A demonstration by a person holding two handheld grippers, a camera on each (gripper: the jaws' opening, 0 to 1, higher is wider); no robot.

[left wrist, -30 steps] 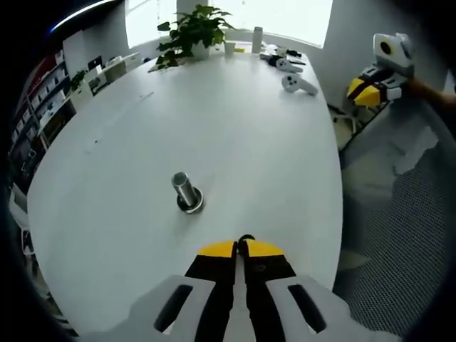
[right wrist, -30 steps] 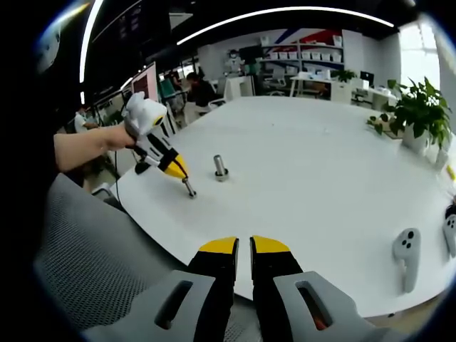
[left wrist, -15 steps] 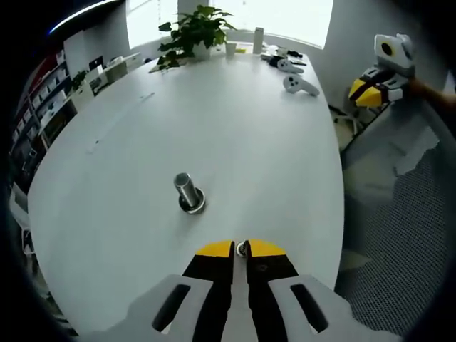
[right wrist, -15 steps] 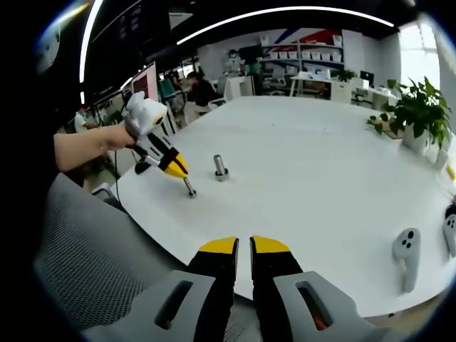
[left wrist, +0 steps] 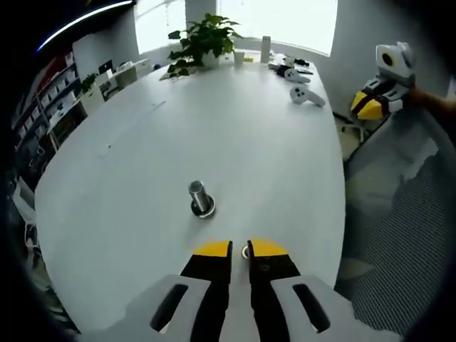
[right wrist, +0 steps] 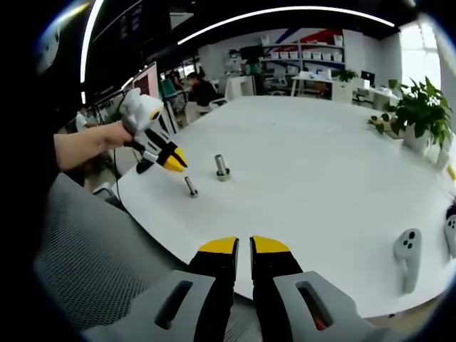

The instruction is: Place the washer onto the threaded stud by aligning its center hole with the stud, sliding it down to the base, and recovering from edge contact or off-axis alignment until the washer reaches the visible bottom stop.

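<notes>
While the washer (left wrist: 246, 251) lay flat on the white counter (left wrist: 142, 142), it showed as a small metal ring in the gap just past the tips of my left claw (left wrist: 241, 249). In the right gripper view the same piece (right wrist: 191, 187) looked like a small grey stub on the counter, too small for me to make out its shape. The left claw (right wrist: 175, 162) hung above and beside it there, not touching it. That claw's jaws stood a narrow way apart and held nothing. The threaded stud (left wrist: 200, 199) stood upright on its round base near the washer, further in from the counter edge, and nothing sat on it. From the right gripper view, the stud (right wrist: 221, 167) was just beyond the washer. My right claw (right wrist: 244, 246) was off the near edge of the counter, well apart from both parts. Its jaws were open only a slit and gripped nothing. In the left gripper view that right claw (left wrist: 370, 107) appeared off the counter's side. A hand (right wrist: 110, 135) gripped the left tool's white body. A grey mesh chair (right wrist: 92, 263) sat beside the counter edge. White controllers (left wrist: 306, 94) and a potted plant (left wrist: 203, 39) stood at the counter's far end, near bright windows.
</notes>
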